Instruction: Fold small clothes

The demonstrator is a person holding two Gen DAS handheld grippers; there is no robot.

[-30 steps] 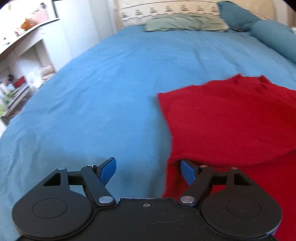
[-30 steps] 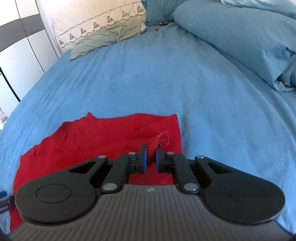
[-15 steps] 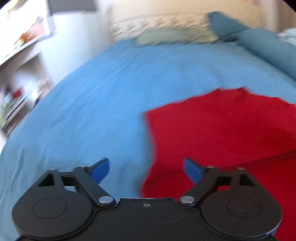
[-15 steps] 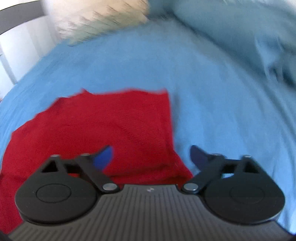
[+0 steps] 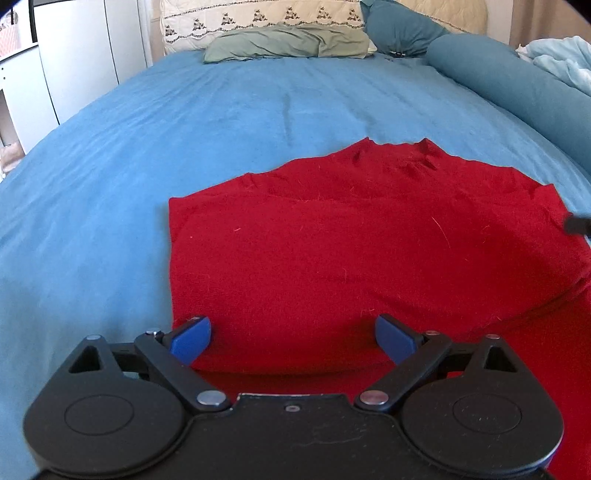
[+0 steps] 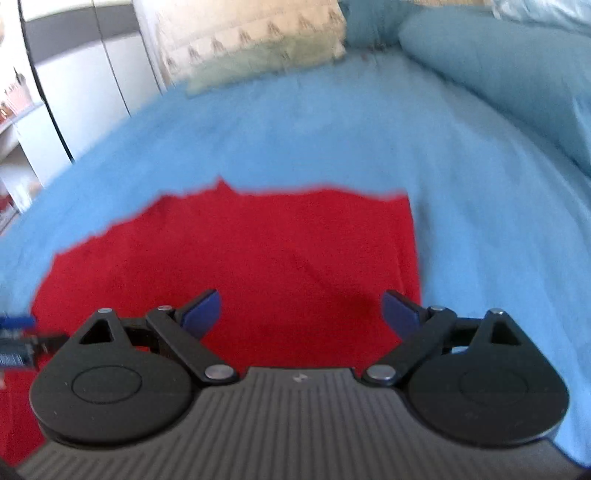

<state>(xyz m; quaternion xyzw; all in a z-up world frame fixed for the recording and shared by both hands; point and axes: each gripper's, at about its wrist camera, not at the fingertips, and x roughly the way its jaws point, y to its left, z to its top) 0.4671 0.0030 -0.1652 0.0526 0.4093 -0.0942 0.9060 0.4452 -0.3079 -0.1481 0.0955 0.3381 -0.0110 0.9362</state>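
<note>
Red garment (image 5: 369,251) spread flat on the blue bedsheet (image 5: 147,155), a folded upper layer lying over a lower one, its fold edge running across just ahead of the left tool (image 5: 293,339). Left tool poised low over the garment's near left corner, blue pads (image 5: 190,338) set wide apart, nothing clamped between them. Right tool (image 6: 301,314) likewise spread wide over the garment's right side, right pad (image 6: 400,314) close to the cloth's right edge, nothing gripped; this view blurred. Collar end of the garment pointing toward the head of the bed. Green pillow (image 5: 284,46) and patterned cream pillow (image 5: 258,18) at the headboard, teal bolster (image 5: 517,85) along the right. White wardrobe (image 5: 85,59) beside the bed on the left.
</note>
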